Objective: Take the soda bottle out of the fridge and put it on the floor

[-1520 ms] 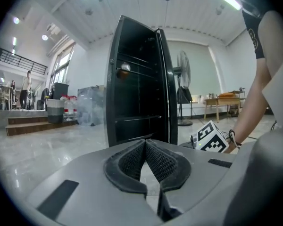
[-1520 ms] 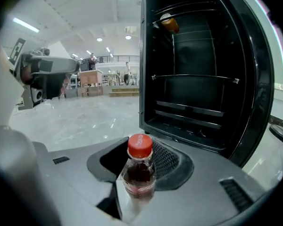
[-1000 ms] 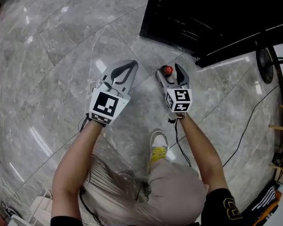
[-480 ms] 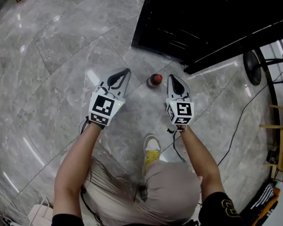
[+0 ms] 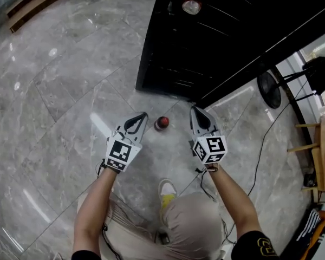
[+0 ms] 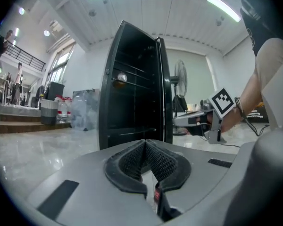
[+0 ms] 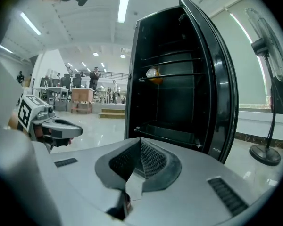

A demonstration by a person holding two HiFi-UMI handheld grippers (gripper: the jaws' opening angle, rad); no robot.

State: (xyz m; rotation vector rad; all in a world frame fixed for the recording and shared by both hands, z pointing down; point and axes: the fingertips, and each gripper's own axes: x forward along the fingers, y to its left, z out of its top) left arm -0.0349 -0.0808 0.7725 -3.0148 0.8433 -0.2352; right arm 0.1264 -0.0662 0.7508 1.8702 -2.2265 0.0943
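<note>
We held both grippers out level over the grey stone floor point(image 5: 54, 91), facing the open black fridge point(image 5: 227, 37). The bottle point(image 5: 161, 123) stood upright on the floor, red cap up, just before the fridge's lower front edge and between the two grippers, touching neither. The left gripper point(image 5: 144, 115) was just to the bottle's left; in its own view its fingers point(image 6: 132, 161) were pressed together at the tips with nothing between them. The right gripper point(image 5: 193, 109) was to the bottle's right, its tips near the fridge's front corner. Its fingers point(image 7: 153, 160) were pressed together too, and empty. Inside the fridge a small round thing point(image 7: 153, 74) lay on a wire shelf point(image 7: 179, 75). A fan point(image 5: 270, 88) stood on the floor to the right of the fridge, with a cable point(image 5: 271, 129) trailing over the floor nearby.
</note>
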